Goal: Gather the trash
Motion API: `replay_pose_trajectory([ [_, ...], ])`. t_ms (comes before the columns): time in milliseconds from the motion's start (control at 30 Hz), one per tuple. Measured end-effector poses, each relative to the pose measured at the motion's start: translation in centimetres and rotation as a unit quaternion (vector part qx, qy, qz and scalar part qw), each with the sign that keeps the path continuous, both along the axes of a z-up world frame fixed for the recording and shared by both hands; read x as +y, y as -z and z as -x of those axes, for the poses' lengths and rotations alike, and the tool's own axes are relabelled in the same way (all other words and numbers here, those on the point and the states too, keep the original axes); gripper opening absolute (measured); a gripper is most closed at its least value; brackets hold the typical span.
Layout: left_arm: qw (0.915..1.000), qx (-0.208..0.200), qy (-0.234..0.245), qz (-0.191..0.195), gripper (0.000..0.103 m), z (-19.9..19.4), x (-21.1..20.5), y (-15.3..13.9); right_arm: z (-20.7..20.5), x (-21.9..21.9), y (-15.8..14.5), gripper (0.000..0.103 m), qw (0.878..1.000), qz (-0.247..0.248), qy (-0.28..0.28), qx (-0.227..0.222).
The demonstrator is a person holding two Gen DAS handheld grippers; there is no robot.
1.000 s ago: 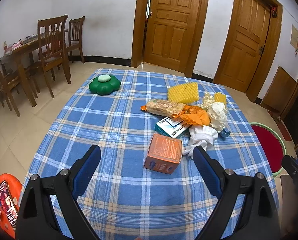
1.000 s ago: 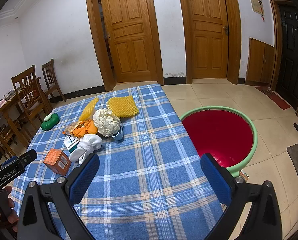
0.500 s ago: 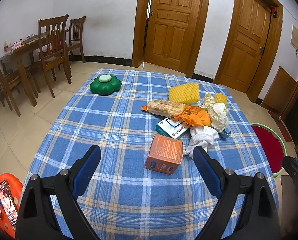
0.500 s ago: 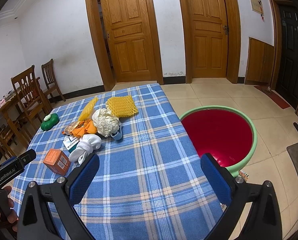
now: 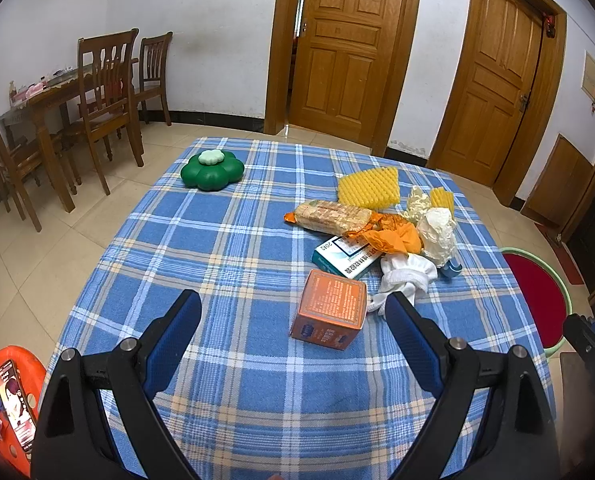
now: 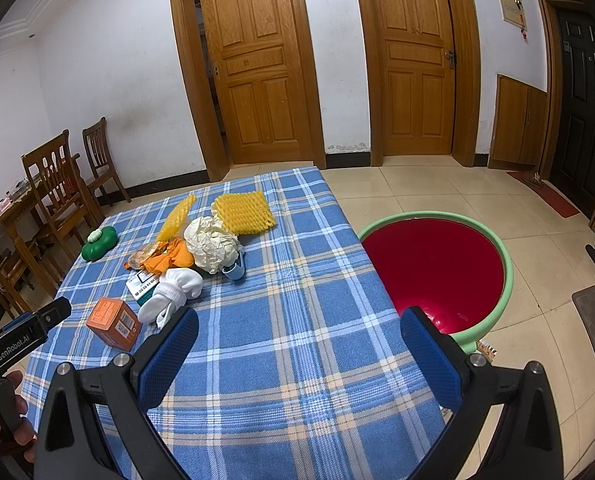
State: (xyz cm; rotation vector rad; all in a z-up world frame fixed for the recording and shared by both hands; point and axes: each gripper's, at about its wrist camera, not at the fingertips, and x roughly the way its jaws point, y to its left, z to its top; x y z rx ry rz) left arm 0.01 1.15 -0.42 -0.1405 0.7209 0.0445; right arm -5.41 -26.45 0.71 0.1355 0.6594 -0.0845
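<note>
In the left wrist view, the left gripper (image 5: 293, 322) hangs above the near part of the blue plaid tablecloth (image 5: 225, 240) with its blue-padded jaws spread wide, gripping nothing and touching nothing. The orange cardboard box (image 5: 329, 310) lies on the cloth between the two fingers, closer to the right one and a little beyond the tips. Past it, the litter forms a loose heap: a white rolled sock (image 5: 407, 276), a teal-and-white flat carton (image 5: 345, 256), a crumpled orange wrapper (image 5: 393, 236), a packet of biscuits (image 5: 331, 216), a ball of cream crumpled paper (image 5: 437, 232) and a yellow ridged sponge (image 5: 369, 188). A green flower-shaped container (image 5: 211, 170) sits well apart at the far left. The red basin with a green rim (image 5: 537, 292) stands on the floor off the table's right edge.

In the right wrist view, the right gripper (image 6: 299, 334) is likewise fully spread and empty over the near cloth (image 6: 297, 320). The heap lies to the far left of it, with the orange box (image 6: 113, 322) nearest its left finger. The basin (image 6: 433, 268) lies just beyond the right finger.
</note>
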Motion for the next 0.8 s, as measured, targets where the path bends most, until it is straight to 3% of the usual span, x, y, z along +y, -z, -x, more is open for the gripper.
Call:
replay_pose_trajectory([
  [800, 1.0000, 0.002, 0.001, 0.003, 0.093, -0.23, 0.22, -0.07, -0.06, -0.06, 0.05, 0.103, 1.000, -0.001, 0.001, 0.002],
])
